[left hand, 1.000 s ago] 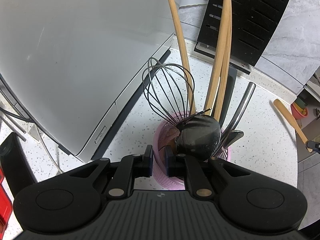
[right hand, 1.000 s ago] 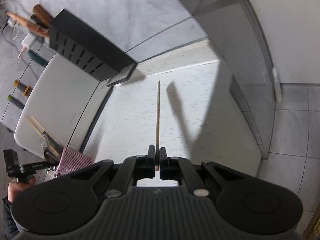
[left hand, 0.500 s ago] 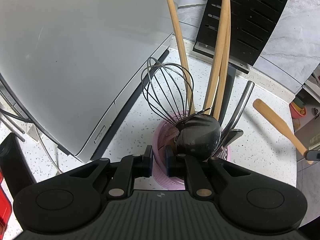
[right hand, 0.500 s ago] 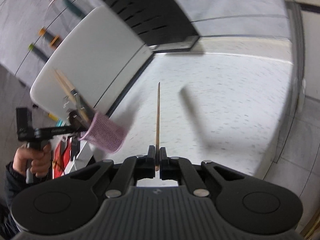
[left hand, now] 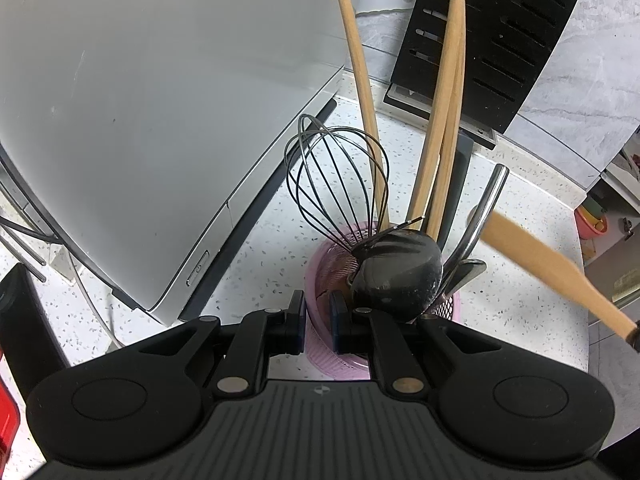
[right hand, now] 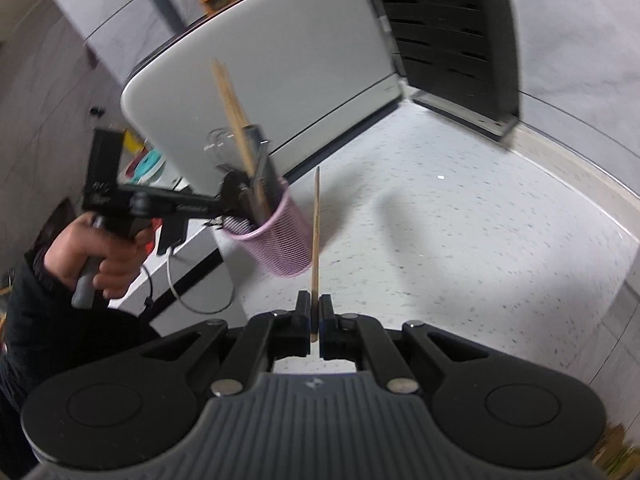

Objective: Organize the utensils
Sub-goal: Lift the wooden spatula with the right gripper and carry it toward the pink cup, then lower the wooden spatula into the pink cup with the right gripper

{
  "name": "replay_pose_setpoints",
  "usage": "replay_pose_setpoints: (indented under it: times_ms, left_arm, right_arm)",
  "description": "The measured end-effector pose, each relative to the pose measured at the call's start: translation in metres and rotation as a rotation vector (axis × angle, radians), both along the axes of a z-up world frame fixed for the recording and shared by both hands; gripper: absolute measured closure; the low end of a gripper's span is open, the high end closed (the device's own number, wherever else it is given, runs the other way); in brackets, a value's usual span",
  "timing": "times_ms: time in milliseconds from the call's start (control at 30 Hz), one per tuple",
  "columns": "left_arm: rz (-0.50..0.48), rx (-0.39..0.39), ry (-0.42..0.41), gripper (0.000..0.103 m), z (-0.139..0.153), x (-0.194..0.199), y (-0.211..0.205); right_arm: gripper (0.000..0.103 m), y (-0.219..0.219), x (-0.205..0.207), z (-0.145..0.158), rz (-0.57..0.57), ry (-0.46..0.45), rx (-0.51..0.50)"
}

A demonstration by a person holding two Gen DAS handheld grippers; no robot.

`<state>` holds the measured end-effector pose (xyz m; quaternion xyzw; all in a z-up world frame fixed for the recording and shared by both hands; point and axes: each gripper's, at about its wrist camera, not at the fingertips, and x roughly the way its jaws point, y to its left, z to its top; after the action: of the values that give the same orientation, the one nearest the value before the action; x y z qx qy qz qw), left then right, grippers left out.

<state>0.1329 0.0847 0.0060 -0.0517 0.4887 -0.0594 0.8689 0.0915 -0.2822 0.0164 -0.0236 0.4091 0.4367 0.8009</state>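
Observation:
My left gripper (left hand: pixel 316 320) is shut on the rim of a pink mesh utensil holder (left hand: pixel 320 344), which also shows in the right wrist view (right hand: pixel 280 236). The holder carries a black wire whisk (left hand: pixel 340 184), a black ladle (left hand: pixel 396 276), wooden handles (left hand: pixel 444 120) and metal utensils (left hand: pixel 484 208). My right gripper (right hand: pixel 315 312) is shut on a wooden spatula (right hand: pixel 316 240), seen edge-on. The spatula also shows in the left wrist view (left hand: pixel 544 264), its blade close to the holder's right side.
A white appliance (left hand: pixel 140 100) stands left of the holder on the speckled counter (left hand: pixel 520 320). A black knife block (left hand: pixel 504 40) stands behind. The counter edge (left hand: pixel 584 280) is at the right. The left gripper's hand (right hand: pixel 108 256) shows in the right wrist view.
My right gripper has swung the wooden spatula left toward the holder; its blade is now close beside it. The left gripper and holder have barely moved.

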Motion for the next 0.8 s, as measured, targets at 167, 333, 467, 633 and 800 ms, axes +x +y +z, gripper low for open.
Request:
replay_pose_setpoints:
  times_ms: [167, 333, 467, 633, 800]
  left_arm:
    - [-0.002, 0.0, -0.001, 0.09, 0.0, 0.0, 0.001]
    - [-0.002, 0.001, -0.001, 0.09, 0.0, 0.0, 0.001]
    - [-0.002, 0.002, 0.0, 0.09, 0.0, 0.0, 0.0]
    - [-0.001, 0.002, 0.0, 0.09, 0.0, 0.0, 0.0]
    - [-0.002, 0.003, -0.001, 0.09, 0.0, -0.001, 0.0]
  right_arm:
    - [0.103, 0.009, -0.008, 0.004, 0.037, -0.001, -0.004]
    - [0.103, 0.011, -0.013, 0.004, 0.049, 0.009, -0.011]
    - [0.103, 0.012, -0.016, 0.005, 0.064, 0.019, -0.017]
    - [0.103, 0.017, -0.017, 0.01, 0.082, 0.019, -0.044]
    - [0.103, 0.03, -0.005, 0.019, 0.081, 0.049, -0.08]
